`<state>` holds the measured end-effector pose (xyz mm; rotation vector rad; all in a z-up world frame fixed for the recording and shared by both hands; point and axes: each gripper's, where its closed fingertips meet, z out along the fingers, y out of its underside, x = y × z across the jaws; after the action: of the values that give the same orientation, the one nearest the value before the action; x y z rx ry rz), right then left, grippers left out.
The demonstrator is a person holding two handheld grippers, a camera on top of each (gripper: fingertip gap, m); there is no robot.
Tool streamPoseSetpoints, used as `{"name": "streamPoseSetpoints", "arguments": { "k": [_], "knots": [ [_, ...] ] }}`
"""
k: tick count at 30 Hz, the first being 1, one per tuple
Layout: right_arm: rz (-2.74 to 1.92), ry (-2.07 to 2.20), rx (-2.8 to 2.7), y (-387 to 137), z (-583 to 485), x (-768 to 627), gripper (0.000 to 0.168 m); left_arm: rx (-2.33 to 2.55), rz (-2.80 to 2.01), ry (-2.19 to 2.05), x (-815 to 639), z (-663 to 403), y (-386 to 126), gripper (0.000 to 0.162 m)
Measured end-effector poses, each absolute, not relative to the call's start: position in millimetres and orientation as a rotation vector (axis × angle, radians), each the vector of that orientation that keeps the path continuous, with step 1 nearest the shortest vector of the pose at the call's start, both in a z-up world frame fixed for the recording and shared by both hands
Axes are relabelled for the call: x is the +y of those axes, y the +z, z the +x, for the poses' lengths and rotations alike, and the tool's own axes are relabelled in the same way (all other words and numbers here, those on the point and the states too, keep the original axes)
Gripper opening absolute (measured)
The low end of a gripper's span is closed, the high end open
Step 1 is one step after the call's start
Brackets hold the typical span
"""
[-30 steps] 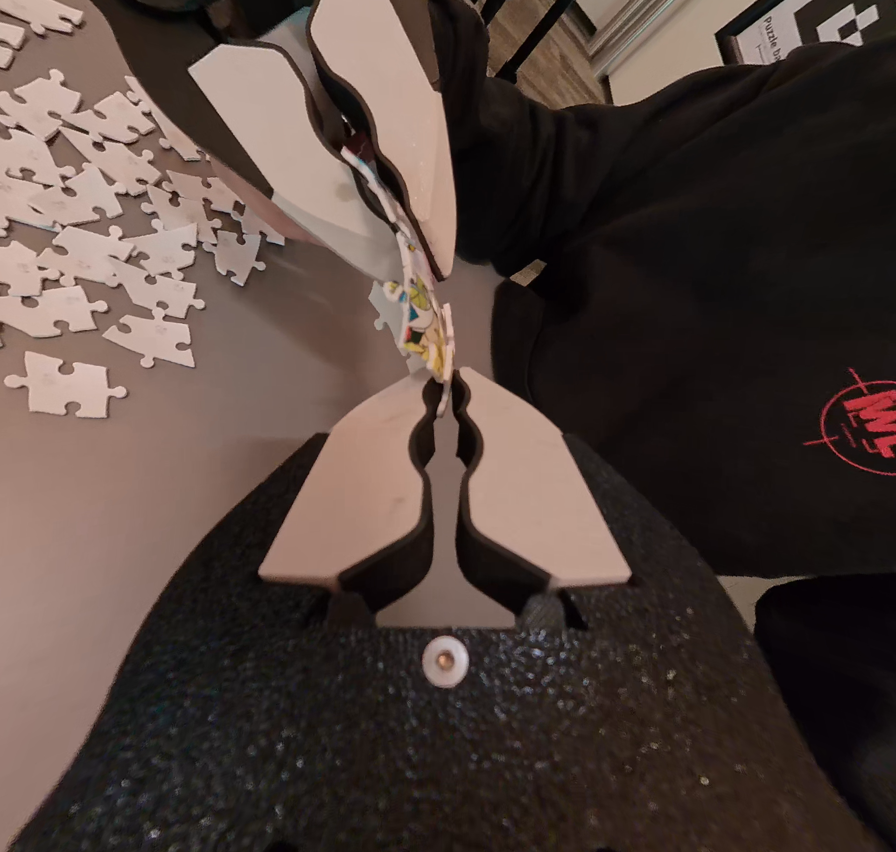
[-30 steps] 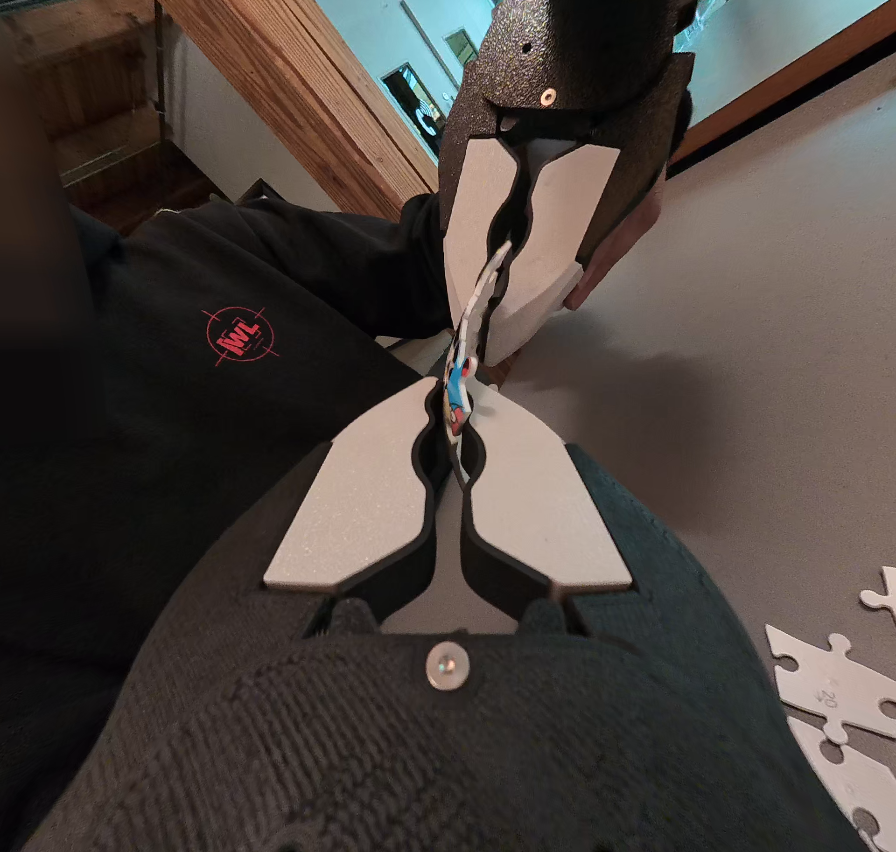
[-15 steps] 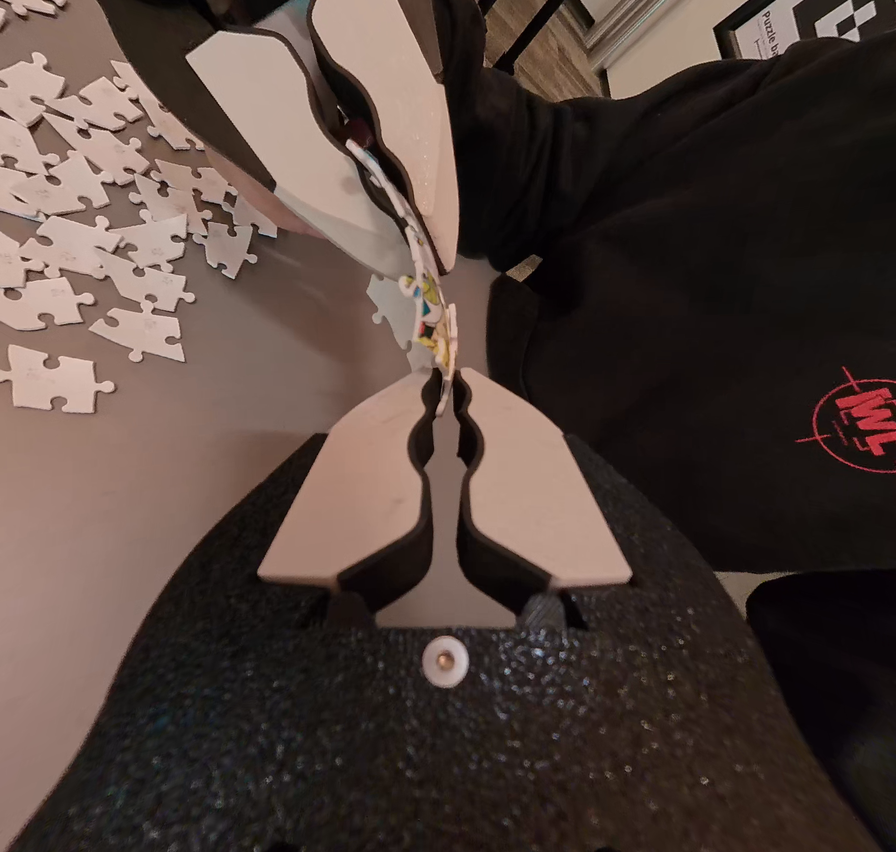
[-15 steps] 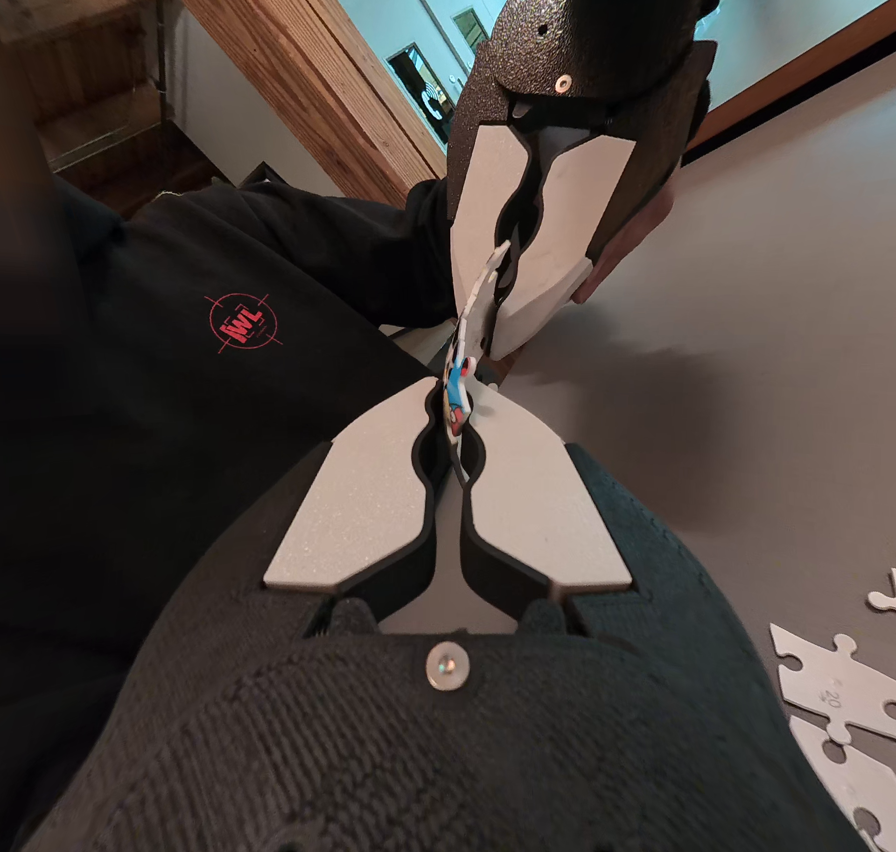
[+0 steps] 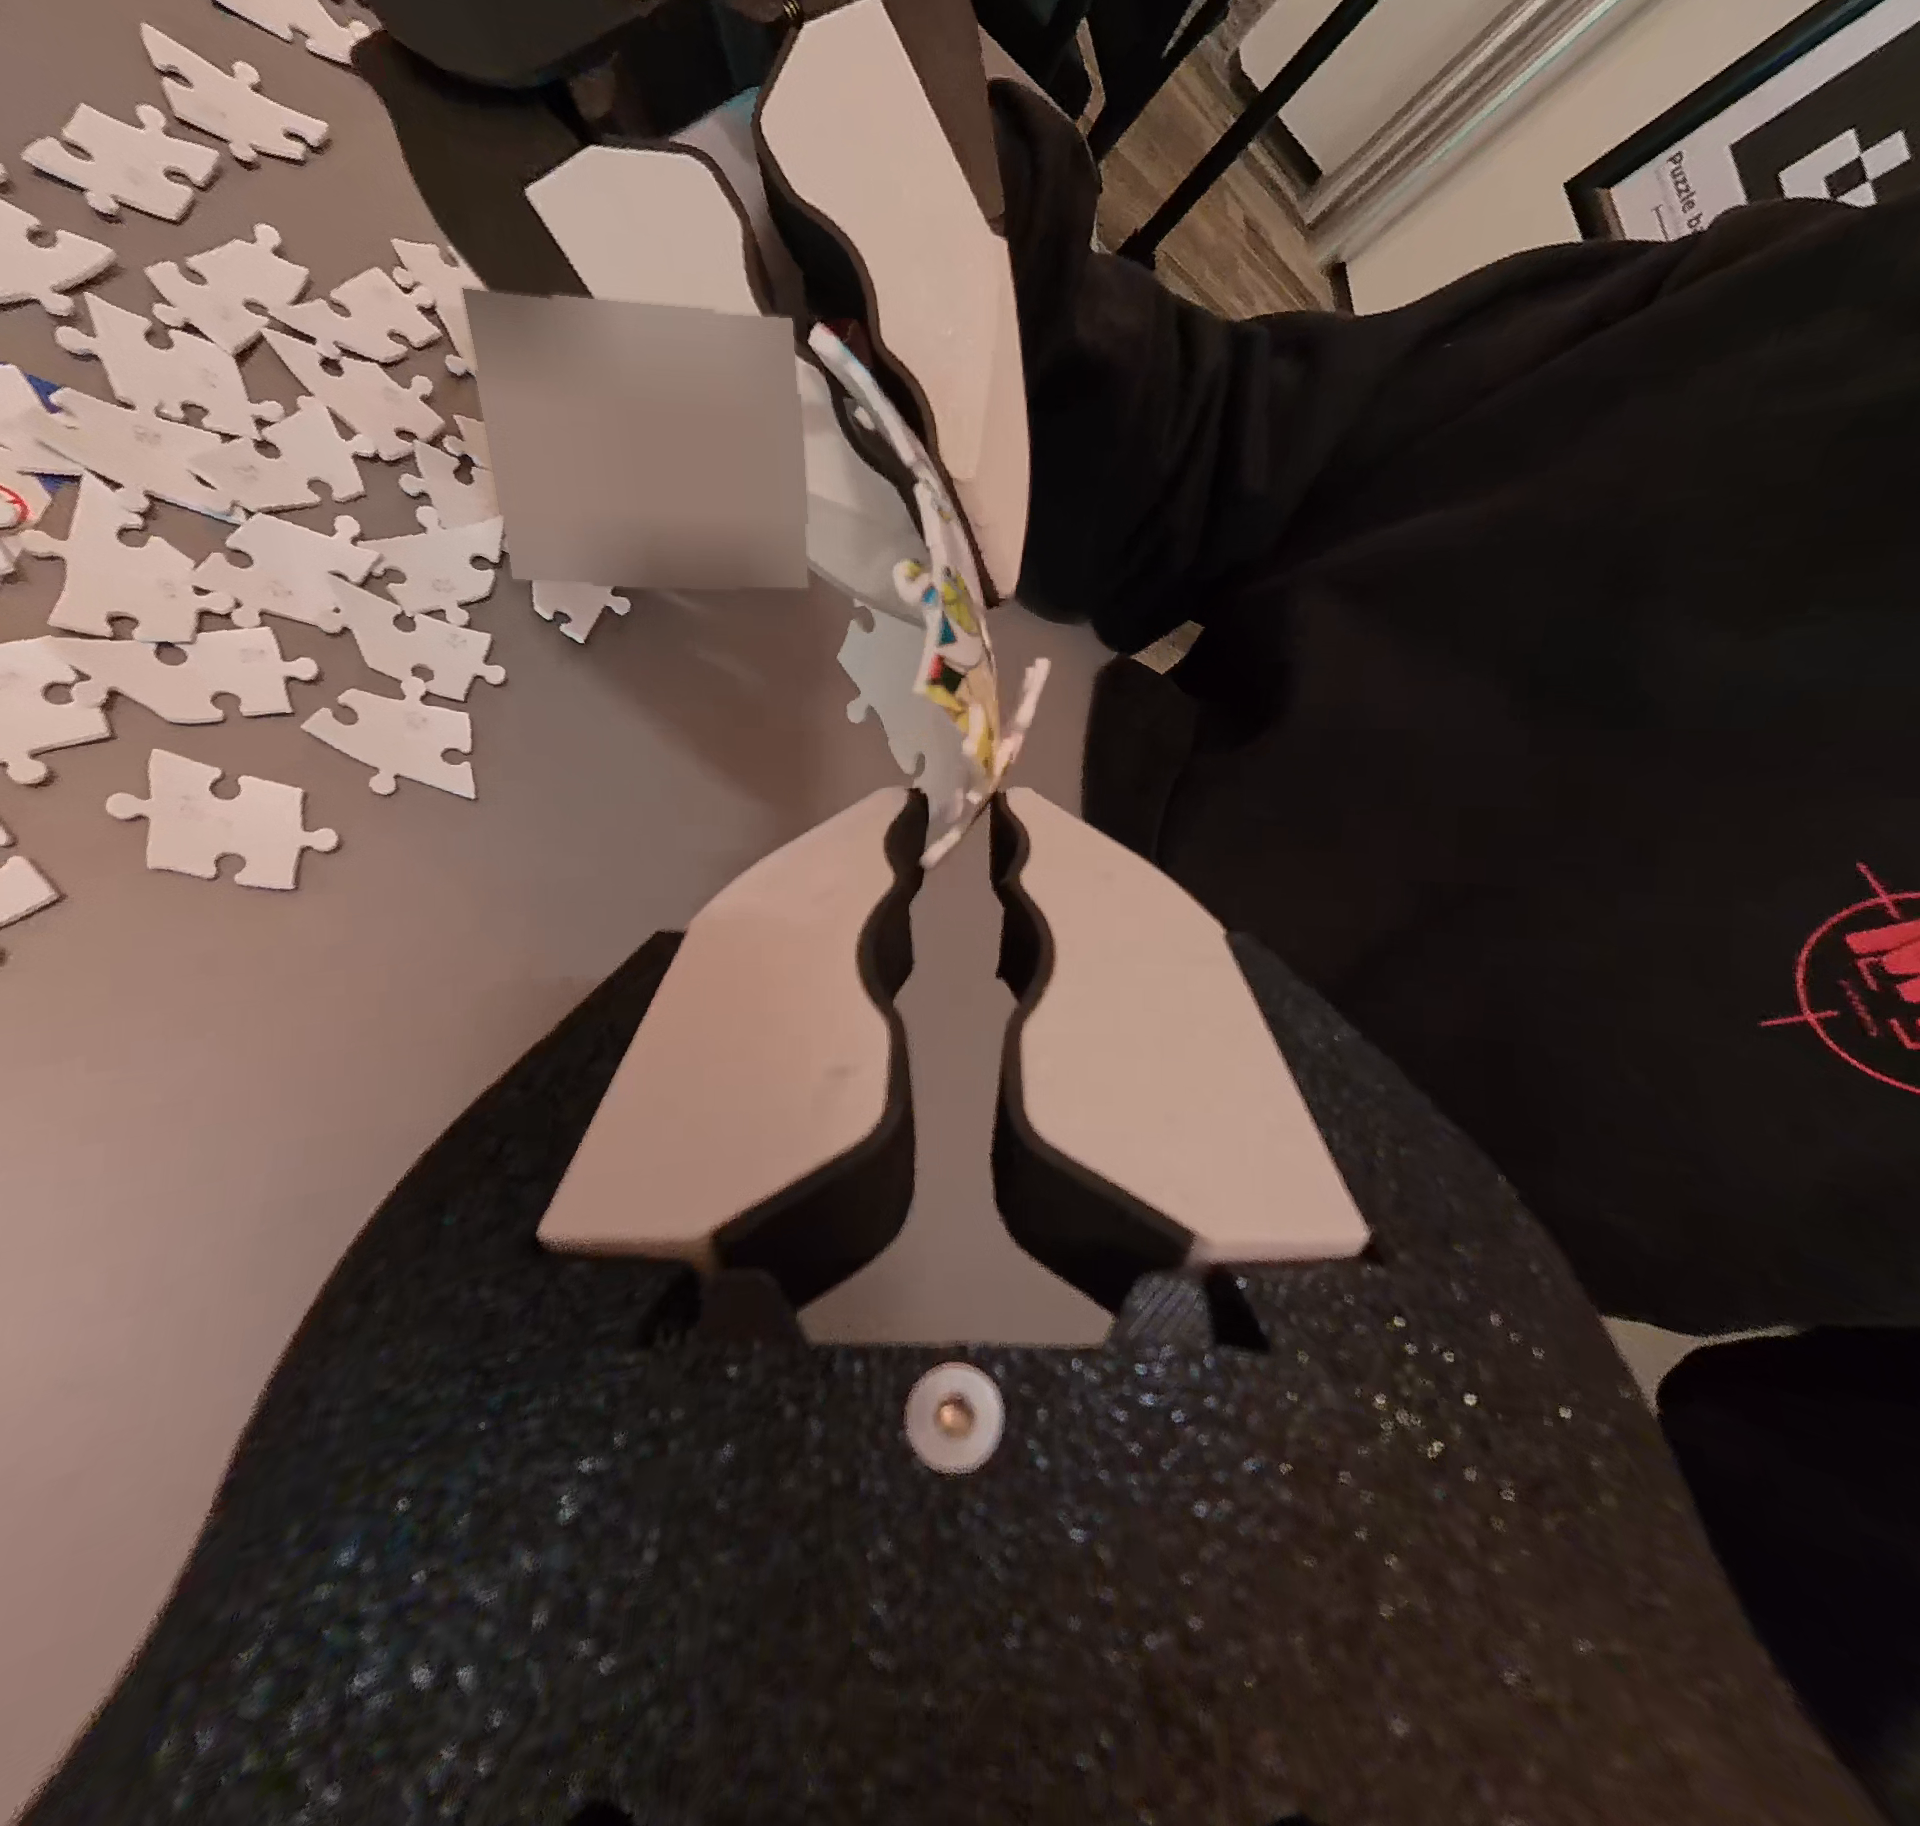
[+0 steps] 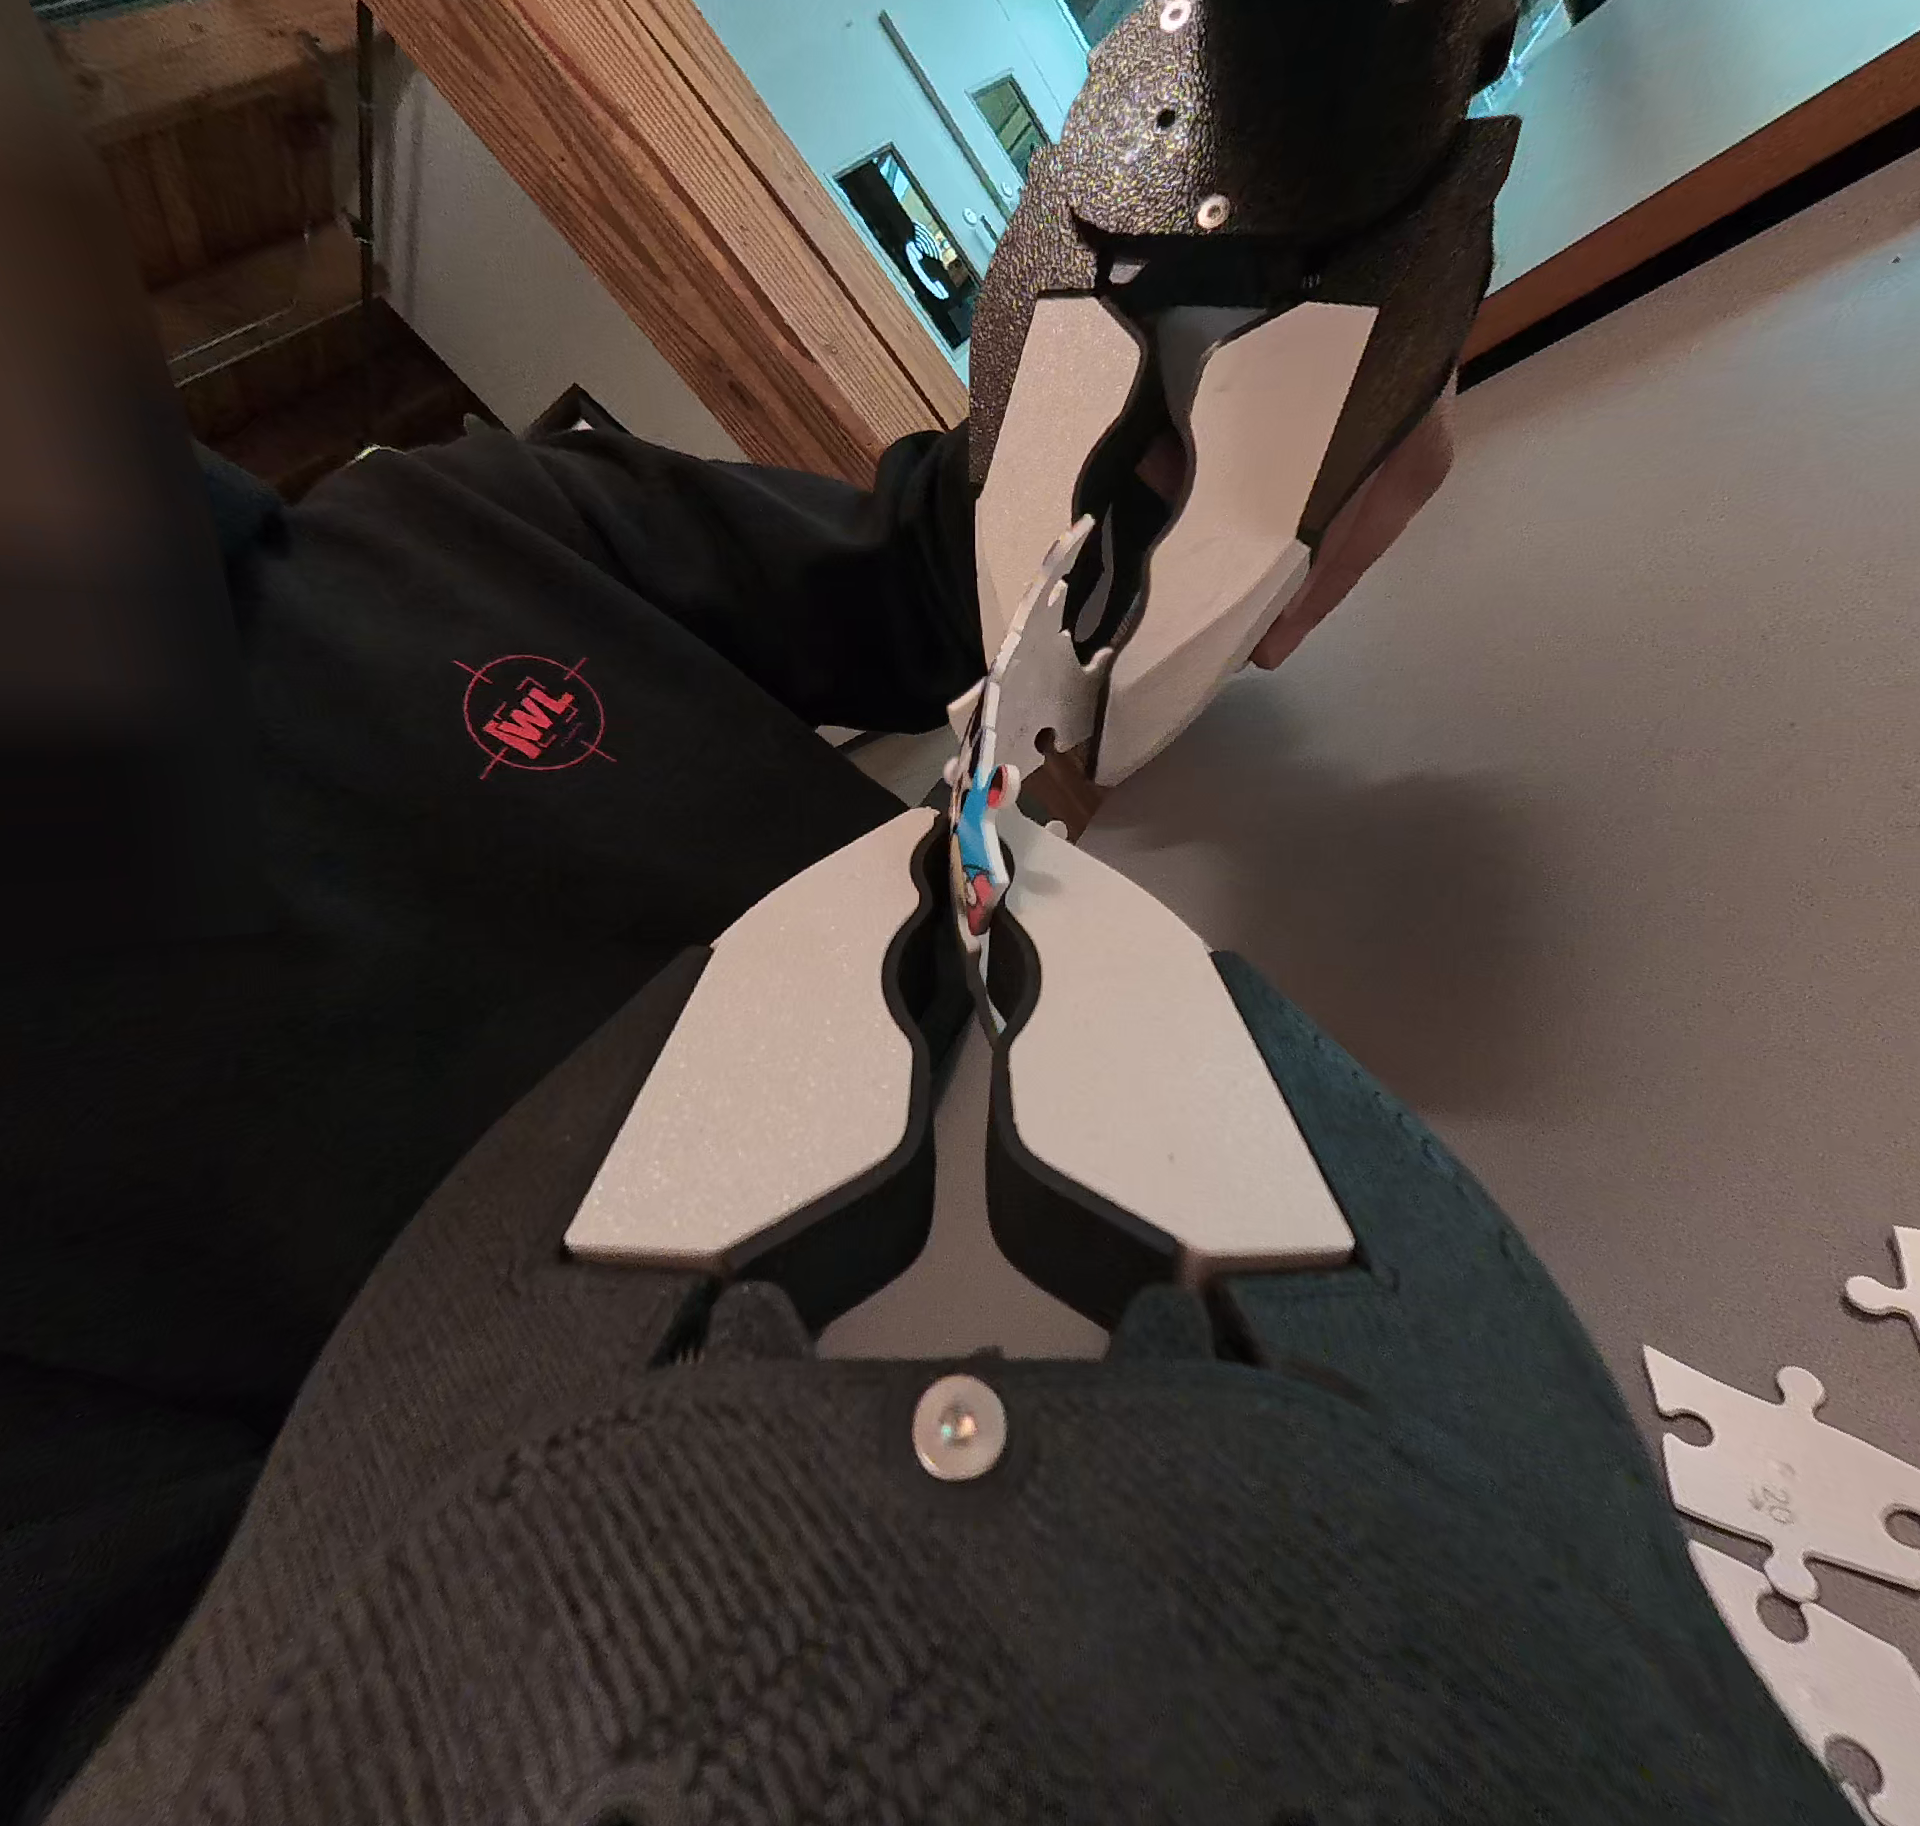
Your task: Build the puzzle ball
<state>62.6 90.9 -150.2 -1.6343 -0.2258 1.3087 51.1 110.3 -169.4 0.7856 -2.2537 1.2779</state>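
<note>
- Left hand-held gripper point(image 5: 958, 812) fingers parted, loosely around joined puzzle pieces point(image 5: 961, 680).
- Right hand-held gripper point(image 6: 979, 867) clamped on same strip, held above tabletop point(image 5: 260, 1028).
- Loose white pieces point(image 5: 218, 519) at 10 o'clock.

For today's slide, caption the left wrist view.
Left gripper open around joined puzzle pieces held by right gripper.

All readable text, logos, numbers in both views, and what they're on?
Red round emblem on the black sweatshirt: lettering, not transcribed.
Black-framed wall sign: printed line, cropped, not transcribed.
White puzzle piece on the grey table: faint mark, not transcribed.
Other loose white pieces: marks too small.
Coloured joined pieces in the right gripper: no text visible.
</note>
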Motion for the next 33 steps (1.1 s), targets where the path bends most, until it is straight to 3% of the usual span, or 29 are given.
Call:
{"name": "streamPoseSetpoints", "arguments": {
  "k": [12, 33],
  "knots": [
    [-1.651, 1.296, -0.196, -153.9, 64.7, 95.5, 0.004, -2.126, 0.822, 1.419, 104.7, 52.3, -162.4, 0.003],
    [-1.629, 1.339, -0.212, -150.5, 60.9, 92.1, 0.004, -2.187, 0.738, 1.226, 109.7, 38.2, -165.6, 0.002]
  ]
}}
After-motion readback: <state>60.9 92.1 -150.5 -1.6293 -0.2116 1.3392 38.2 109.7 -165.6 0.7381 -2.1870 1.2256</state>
